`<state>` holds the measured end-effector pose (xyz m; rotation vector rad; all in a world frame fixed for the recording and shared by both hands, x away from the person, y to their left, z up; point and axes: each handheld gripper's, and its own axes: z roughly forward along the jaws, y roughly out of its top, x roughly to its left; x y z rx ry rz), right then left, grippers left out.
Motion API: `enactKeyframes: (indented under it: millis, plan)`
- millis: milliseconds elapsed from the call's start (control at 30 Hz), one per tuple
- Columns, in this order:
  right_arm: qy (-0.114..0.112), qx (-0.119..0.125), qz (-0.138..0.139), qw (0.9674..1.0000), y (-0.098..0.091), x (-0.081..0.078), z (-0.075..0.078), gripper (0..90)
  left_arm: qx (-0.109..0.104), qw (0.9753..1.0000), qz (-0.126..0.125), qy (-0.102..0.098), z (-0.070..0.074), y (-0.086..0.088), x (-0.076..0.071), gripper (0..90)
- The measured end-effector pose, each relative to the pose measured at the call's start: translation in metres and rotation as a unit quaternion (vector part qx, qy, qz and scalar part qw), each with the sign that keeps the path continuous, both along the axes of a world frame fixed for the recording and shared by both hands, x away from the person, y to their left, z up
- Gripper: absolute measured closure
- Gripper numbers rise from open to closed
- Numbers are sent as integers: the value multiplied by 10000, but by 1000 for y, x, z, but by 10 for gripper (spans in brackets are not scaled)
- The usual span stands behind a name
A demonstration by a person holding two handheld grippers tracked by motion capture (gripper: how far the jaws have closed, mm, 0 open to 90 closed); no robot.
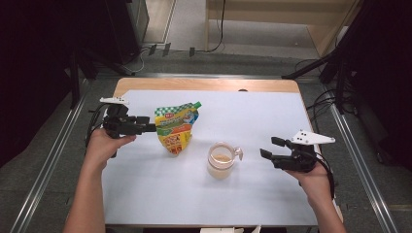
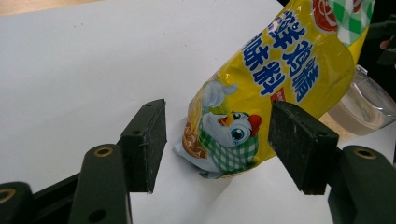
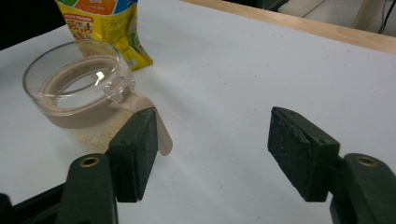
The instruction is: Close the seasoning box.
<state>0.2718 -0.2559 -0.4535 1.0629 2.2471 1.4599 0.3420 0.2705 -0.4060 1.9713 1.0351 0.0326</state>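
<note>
- On the white-covered table (image 1: 145, 194), two things are seen: one yellow seasoning pouch (image 1: 176, 127) and one clear glass mug (image 1: 221, 160).
- One pouch is shown upright left of centre, printed with a cartoon chicken, well apart from the right gripper.
- One mug is placed just right of the pouch; a pale layer of granules is seen at its bottom, and its handle is turned towards the right gripper.
- Two grippers are held, one per hand.
- The left gripper (image 1: 149, 127) is kept at the pouch's left edge; in the left gripper view its jaws are spread beside the pouch (image 2: 261, 107), and a firm hold cannot be told.
- The right gripper (image 1: 271, 148) is held open and empty, near the mug (image 3: 79, 88).
</note>
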Motion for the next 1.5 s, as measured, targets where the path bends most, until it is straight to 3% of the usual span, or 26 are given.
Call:
enactKeyframes:
  millis: [333, 600, 967, 1500]
  plan:
    - [16, -28, -319, 9995, -15, 7, -12, 302, -73, 10000, -37, 21, 0, 1, 1, 379]
    - [103, -93, -541, 9984, -24, 13, -23, 291, -9, 10000, -18, 85, -5, -1, 2, 377]
    - [222, -329, -804, 9960, -32, 23, -35, 279, 42, 9998, 20, 174, -12, -1, 5, 377]
    - [380, -421, -854, 9947, -37, 28, -41, 256, 68, 9997, 20, 241, -16, -3, 6, 373]
